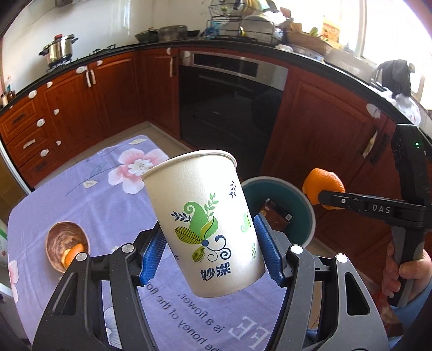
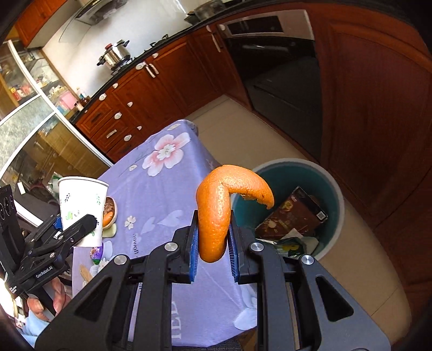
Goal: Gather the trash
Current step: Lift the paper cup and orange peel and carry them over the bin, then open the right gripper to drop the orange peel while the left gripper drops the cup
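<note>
The left wrist view looks over the kitchen counter with its dish rack (image 1: 237, 24) and basket by the window, none of which the right wrist view takes in. It also shows the right claw (image 1: 328, 201) from the side, with a hand (image 1: 402, 272) on its grip. The right wrist view instead looks straight down into the bin (image 2: 333, 189) on the floor, where a brown box (image 2: 293, 216) and crumpled wrappers lie; from the left view only part of the bin (image 1: 307, 205) shows behind the cup. The right view also shows glass-fronted shelves at its left edge.

The left claw (image 1: 210, 252) stands fairly wide and is clamped on a paper cup (image 1: 205, 224), its blue pads pressing both sides of the cup's lower half; the cup tilts, mouth up and away, above the flowered cloth of the desk (image 1: 89, 205). The right view shows the same cup (image 2: 82, 210) held over the desk's near corner.

The right claw (image 2: 213, 249) is nearly together, pinched on a curled orange peel (image 2: 216, 216) that arches up and over toward the bin, beside the desk's edge.

On the desk sits a small brown bowl (image 1: 58, 237) with another piece of peel (image 1: 73, 255) in it.
</note>
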`<state>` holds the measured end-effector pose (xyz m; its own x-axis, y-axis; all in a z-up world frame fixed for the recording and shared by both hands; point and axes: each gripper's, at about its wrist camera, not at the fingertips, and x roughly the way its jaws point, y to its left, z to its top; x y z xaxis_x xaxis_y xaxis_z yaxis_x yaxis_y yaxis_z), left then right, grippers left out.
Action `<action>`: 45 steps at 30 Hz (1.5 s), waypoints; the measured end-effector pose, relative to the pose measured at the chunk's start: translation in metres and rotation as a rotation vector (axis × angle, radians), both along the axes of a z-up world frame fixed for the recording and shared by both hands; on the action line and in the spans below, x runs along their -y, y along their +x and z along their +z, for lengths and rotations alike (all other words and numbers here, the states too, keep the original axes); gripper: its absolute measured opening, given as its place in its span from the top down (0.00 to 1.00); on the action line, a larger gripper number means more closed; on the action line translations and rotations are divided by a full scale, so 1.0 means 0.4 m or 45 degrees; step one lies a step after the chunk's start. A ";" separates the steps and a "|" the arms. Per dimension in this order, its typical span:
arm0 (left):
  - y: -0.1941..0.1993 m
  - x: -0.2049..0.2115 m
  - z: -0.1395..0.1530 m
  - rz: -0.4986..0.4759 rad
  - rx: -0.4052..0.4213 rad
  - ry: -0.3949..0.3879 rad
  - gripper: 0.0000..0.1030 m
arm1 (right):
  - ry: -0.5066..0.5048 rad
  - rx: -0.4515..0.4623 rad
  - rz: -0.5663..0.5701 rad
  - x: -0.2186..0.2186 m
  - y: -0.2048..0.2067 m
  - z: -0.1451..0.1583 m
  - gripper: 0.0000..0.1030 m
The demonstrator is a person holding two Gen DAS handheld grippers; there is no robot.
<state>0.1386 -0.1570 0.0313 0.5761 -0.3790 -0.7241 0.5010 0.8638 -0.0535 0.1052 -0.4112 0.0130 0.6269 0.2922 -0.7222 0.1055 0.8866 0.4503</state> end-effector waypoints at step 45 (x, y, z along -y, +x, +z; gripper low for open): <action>0.108 0.347 -0.191 -0.227 -0.223 0.094 0.37 | 0.136 -0.221 -0.076 0.168 0.094 -0.196 0.20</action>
